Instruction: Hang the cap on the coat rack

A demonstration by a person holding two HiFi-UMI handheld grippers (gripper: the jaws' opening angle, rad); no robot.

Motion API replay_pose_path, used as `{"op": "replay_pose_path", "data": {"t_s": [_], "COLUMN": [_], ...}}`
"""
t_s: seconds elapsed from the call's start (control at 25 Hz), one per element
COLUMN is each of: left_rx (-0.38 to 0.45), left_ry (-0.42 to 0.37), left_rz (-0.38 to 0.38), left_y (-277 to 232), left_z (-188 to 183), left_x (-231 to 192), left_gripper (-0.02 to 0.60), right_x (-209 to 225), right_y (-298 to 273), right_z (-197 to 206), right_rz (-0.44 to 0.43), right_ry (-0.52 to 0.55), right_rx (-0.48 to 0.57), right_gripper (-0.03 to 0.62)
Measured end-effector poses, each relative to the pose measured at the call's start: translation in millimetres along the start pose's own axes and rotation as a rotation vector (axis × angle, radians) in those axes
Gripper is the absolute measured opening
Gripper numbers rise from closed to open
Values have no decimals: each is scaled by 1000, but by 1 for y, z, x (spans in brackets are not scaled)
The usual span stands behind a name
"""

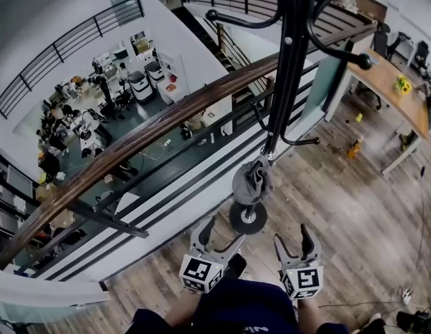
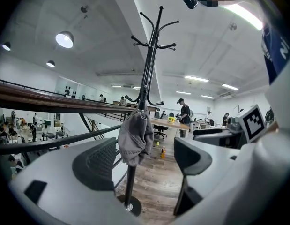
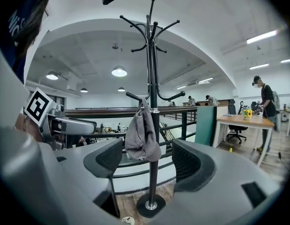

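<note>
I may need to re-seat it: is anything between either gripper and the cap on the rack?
Nothing visible. The cap hangs on a lower hook of the coat rack. The left gripper and right gripper, both open and empty, face it across open air. The railing runs behind it.

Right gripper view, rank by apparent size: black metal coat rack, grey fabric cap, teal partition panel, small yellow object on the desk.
1. Black metal coat rack
2. Grey fabric cap
3. Teal partition panel, close to the cap; it stands farther back, so true size is unsure
4. Small yellow object
</note>
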State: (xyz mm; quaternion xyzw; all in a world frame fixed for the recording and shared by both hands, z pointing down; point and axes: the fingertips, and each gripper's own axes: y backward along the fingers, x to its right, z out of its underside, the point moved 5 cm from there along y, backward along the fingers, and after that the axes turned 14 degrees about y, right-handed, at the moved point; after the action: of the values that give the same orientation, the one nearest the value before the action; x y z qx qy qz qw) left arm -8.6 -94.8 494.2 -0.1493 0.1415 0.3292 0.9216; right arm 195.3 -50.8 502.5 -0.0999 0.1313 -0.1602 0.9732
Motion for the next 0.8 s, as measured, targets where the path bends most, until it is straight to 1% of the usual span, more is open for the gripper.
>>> {"op": "replay_pose_path", "data": {"t_s": [0.12, 0.16, 0.2, 0.28, 0.32, 0.36, 0.44, 0.48, 0.56, 0.6, 0.64, 0.8], "left_rx": [-2, 2, 7, 17, 19, 21, 22, 23, 26, 28, 28, 19], "left_ry": [-19, -27, -34, -44, -45, -42, -21, -13, -16, -24, -32, -53], "left_rz": [0, 2, 2, 6, 15, 32, 66, 71, 57, 48, 40, 15], "left_y": [2, 2, 3, 5, 5, 6, 8, 9, 11, 11, 12, 14], "left_z": [1, 1, 0, 1, 2, 2, 4, 5, 7, 8, 8, 6], "left_x": [6, 7, 9, 11, 13, 16, 21, 22, 21, 20, 19, 17], "left_gripper": [369, 358, 346, 303, 274, 234, 146, 120, 56, 20, 5, 3], "right_x": [3, 4, 5, 6, 6, 6, 4, 3, 0, -2, -3, -4], "right_y": [5, 6, 8, 11, 12, 14, 15, 16, 17, 17, 16, 17], "right_z": [-1, -2, -2, -2, -3, -3, -6, -7, -7, -6, -6, -8], "right_rz": [18, 27, 36, 50, 51, 47, 43, 46, 41, 34, 30, 32], "right_ry": [29, 35, 37, 32, 25, 17, 14, 22, 46, 55, 58, 65], "right_rx": [7, 6, 3, 2, 9, 21, 47, 52, 50, 49, 52, 65], "right_gripper": [324, 316, 299, 237, 204, 166, 114, 84, 21, 9, 9, 9]}}
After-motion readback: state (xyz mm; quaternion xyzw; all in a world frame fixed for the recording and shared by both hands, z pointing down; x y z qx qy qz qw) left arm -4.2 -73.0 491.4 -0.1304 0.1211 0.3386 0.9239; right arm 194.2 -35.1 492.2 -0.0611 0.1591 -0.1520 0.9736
